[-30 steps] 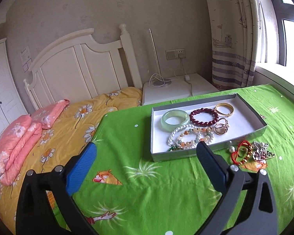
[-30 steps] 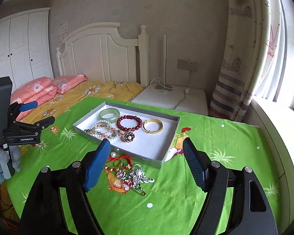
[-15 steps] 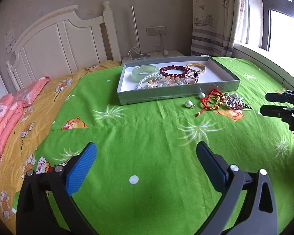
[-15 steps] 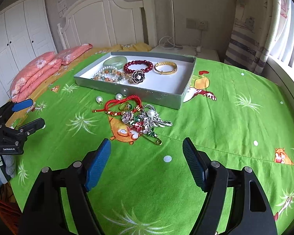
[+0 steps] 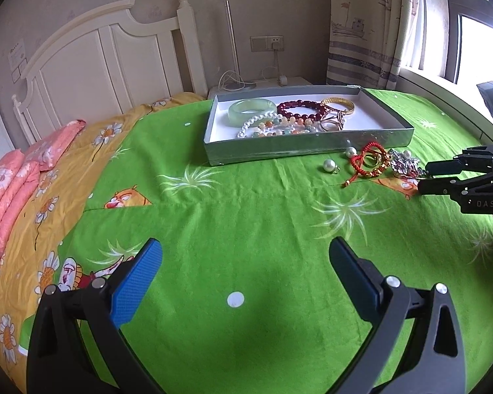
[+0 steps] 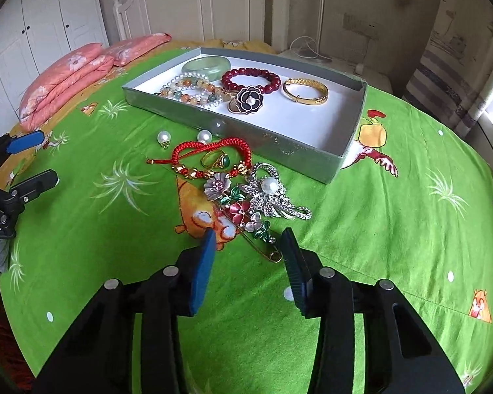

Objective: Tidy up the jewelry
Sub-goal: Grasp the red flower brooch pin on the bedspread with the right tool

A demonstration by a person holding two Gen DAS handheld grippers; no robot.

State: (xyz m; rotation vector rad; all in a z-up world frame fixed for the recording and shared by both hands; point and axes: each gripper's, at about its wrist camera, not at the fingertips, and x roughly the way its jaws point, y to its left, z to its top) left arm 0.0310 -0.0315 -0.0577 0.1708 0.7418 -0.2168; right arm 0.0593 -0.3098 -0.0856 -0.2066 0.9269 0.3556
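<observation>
Our right gripper (image 6: 248, 241) is tipped down over the loose pile on the green bedspread (image 6: 394, 229), its jaws closing with the gold safety-pin end of the enamel flower brooch (image 6: 246, 211) lying between the tips, though the pads do not yet press on it. That brooch sits just in front of the grey tray (image 6: 345, 151), touching the silver rhinestone brooch (image 6: 272, 197) with its pearl centre, and near the red cord bracelet (image 6: 210, 151) that rings a gold ring with a green stone (image 6: 217, 161); two loose pearl earrings (image 6: 184, 138) lie beside the tray wall. We judge all of these light, small and easily snagged on one another. The brooches look stiff and slick, with thin petals and stones that could bend or drop out under a hard squeeze, so we would take the flower brooch across its pin bar or stem rather than on a petal, and lift slowly in case the silver one comes along. The cord bracelet is soft and will droop; the pearls will roll. Inside the tray already lie a jade bangle (image 6: 207, 65), a dark red bead bracelet (image 6: 251, 78), a gold bangle (image 6: 305, 92), bead strands and a black flower brooch (image 6: 249, 99). Our left gripper (image 5: 246, 266) hangs over bare bedspread well apart from the pile, jaws spread wide and empty.
</observation>
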